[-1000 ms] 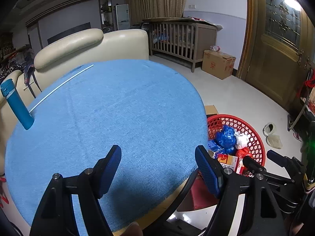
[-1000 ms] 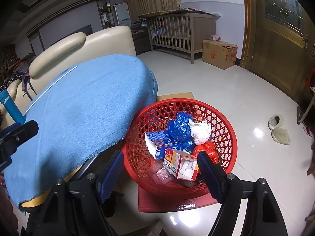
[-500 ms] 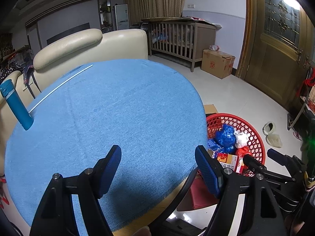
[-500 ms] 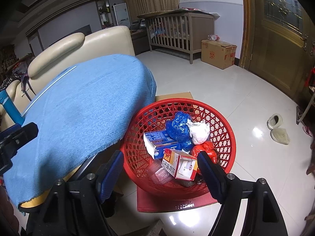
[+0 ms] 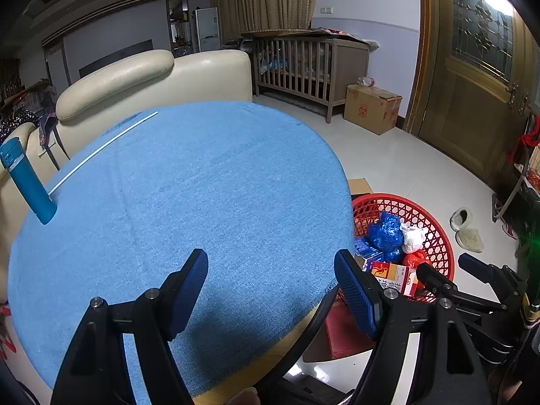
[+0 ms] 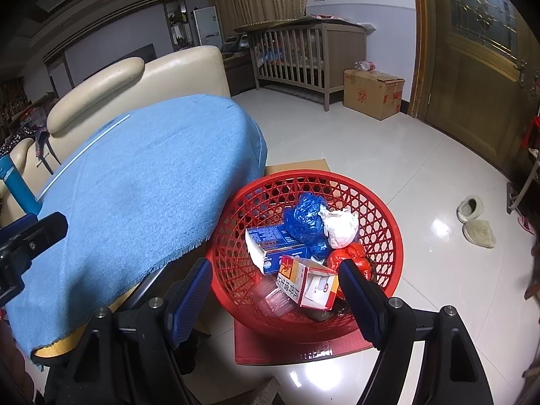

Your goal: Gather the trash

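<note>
A red mesh basket (image 6: 388, 233) stands on the floor beside the round table and also shows in the left wrist view (image 5: 435, 233). It holds a blue crumpled bag (image 6: 305, 217), a white wad (image 6: 341, 227), a red bag (image 6: 349, 258), a blue box (image 6: 273, 244) and a red-and-white carton (image 6: 303, 285). My right gripper (image 6: 275, 293) is open and empty just above the basket's near rim. My left gripper (image 5: 271, 290) is open and empty over the blue tablecloth (image 5: 189, 185) near its front edge.
A blue bottle (image 5: 27, 182) and a thin white rod (image 5: 101, 150) lie at the table's far left. A cream sofa (image 5: 152, 77) stands behind the table. A crib (image 5: 303, 64), a cardboard box (image 5: 371, 108), a wooden door and slippers (image 6: 476, 219) are beyond.
Almost nothing has moved; both grippers stay open, and the right wrist view has drifted very slightly.
</note>
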`<state>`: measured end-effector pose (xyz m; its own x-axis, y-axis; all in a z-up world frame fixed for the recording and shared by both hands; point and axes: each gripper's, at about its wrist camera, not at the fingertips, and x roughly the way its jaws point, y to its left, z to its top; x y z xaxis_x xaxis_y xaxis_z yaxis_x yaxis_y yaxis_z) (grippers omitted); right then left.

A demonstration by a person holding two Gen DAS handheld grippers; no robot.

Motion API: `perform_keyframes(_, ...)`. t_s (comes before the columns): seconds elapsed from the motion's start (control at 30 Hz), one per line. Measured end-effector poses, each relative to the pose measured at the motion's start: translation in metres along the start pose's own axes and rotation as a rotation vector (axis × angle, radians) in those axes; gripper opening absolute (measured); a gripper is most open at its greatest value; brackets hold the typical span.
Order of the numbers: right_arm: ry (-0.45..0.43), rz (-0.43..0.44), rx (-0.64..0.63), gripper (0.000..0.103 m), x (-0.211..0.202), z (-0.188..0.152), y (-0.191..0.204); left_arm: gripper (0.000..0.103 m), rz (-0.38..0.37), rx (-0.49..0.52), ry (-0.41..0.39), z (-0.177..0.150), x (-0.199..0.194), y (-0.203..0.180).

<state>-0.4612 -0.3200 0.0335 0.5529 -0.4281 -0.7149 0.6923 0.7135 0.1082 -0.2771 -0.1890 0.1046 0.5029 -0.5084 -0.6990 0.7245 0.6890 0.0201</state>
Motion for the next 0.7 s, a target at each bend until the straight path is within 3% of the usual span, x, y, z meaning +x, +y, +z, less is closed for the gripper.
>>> perform_keyframes(0.7, -0.001, -0.011, 0.005, 0.08, 0.0, -0.0012, 0.0004, 0.078, -0.031, 0.023, -0.004, -0.003, 0.0002, -0.0075)
